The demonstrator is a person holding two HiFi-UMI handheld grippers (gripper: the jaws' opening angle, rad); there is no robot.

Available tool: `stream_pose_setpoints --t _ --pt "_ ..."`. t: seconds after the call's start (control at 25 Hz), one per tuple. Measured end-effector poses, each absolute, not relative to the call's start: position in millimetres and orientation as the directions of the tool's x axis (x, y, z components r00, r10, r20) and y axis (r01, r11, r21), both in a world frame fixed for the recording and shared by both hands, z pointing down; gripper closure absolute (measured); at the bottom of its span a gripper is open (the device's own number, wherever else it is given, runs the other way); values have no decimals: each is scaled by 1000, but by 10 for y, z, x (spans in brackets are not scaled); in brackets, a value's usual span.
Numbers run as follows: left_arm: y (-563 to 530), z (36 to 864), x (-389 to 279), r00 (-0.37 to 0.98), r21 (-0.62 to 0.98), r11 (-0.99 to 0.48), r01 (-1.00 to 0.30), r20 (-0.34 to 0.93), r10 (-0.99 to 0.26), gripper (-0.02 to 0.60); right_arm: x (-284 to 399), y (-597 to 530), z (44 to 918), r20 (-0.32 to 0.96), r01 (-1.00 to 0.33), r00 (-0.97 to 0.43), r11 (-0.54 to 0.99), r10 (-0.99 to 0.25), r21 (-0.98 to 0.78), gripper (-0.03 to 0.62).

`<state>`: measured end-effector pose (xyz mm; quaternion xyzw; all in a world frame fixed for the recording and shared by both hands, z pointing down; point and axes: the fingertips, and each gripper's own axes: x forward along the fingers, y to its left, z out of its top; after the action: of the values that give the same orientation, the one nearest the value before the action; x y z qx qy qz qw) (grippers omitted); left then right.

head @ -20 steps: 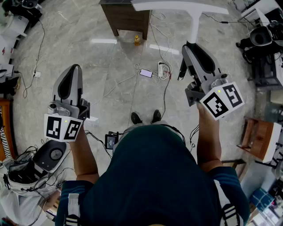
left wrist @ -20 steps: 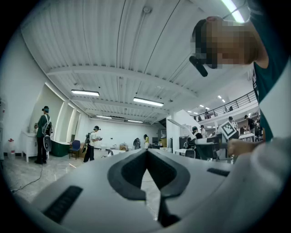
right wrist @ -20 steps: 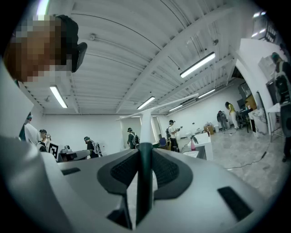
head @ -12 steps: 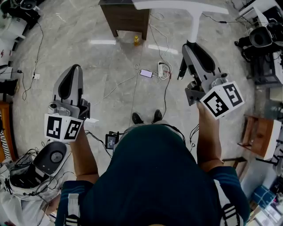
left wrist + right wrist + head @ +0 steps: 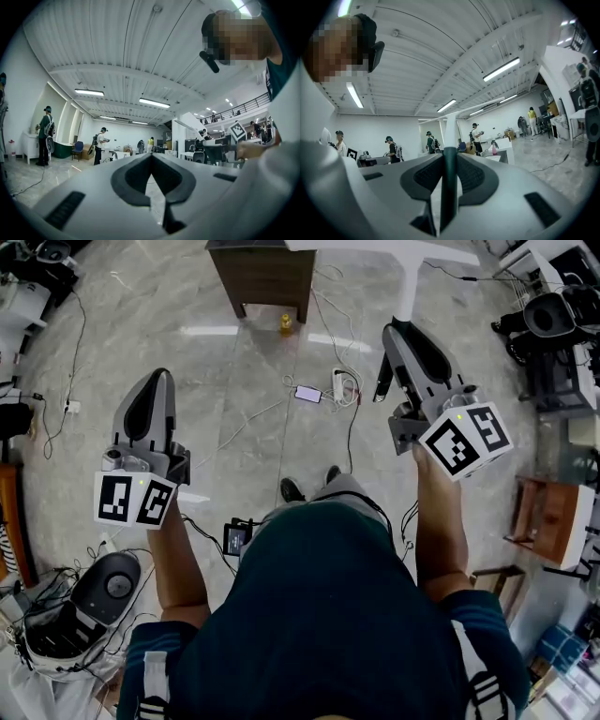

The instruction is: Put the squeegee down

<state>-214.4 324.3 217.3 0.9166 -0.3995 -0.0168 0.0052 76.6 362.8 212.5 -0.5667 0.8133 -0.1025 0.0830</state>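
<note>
1. Holding a gripper in each hand, both pointing level ahead of us, we stand on a grey marble floor (image 5: pixel 234 437) and look steeply down past our dark shirt (image 5: pixel 323 615).
2. Our right gripper (image 5: pixel 394 332) is clamped on the squeegee (image 5: pixel 406 292). In the right gripper view its jaws (image 5: pixel 449 157) press from both sides on the dark handle (image 5: pixel 450 187), which stands upright between them.
3. We see that the squeegee is held in the air, clear of the floor. Its white shaft runs on past the jaw tips to a long white blade (image 5: pixel 375 247), which lies across the top edge of the head view, just beside a brown wooden cabinet (image 5: pixel 267 273).
4. Our left gripper (image 5: pixel 155 382) is well apart from the right one. In the left gripper view we see its jaws (image 5: pixel 151 157) brought together at the tips with nothing between them.
5. Below the squeegee we see a small yellow bottle (image 5: pixel 286 324) at the foot of the cabinet, and nearer to us a phone (image 5: pixel 307 393) and a white power strip (image 5: pixel 343 385) among loose cables.
6. Each gripper carries its marker cube at the rear, on the left (image 5: pixel 133 501) and on the right (image 5: pixel 466 440).
7. Through the gripper views we see other people standing far off in the white hall, one of them by a table (image 5: pixel 477 136).
</note>
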Motion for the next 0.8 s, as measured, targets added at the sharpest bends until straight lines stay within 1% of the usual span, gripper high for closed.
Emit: stream_pose_setpoints --t 0.28,0.56,0.8 --pt "2906 2234 -2069 665 8 -666 -746 -12 -746 577 784 3262 2200 -5 -902 -334 321 -943 -290 502" --pt "2504 2293 -1889 636 0 -636 -772 -5 -772 577 904 2755 2360 3 -885 -374 355 -928 -300 503" --pt "2306 2260 -1647 607 -13 -607 -795 -9 -795 577 1176 2423 2367 -9 -868 -410 393 -912 -303 502"
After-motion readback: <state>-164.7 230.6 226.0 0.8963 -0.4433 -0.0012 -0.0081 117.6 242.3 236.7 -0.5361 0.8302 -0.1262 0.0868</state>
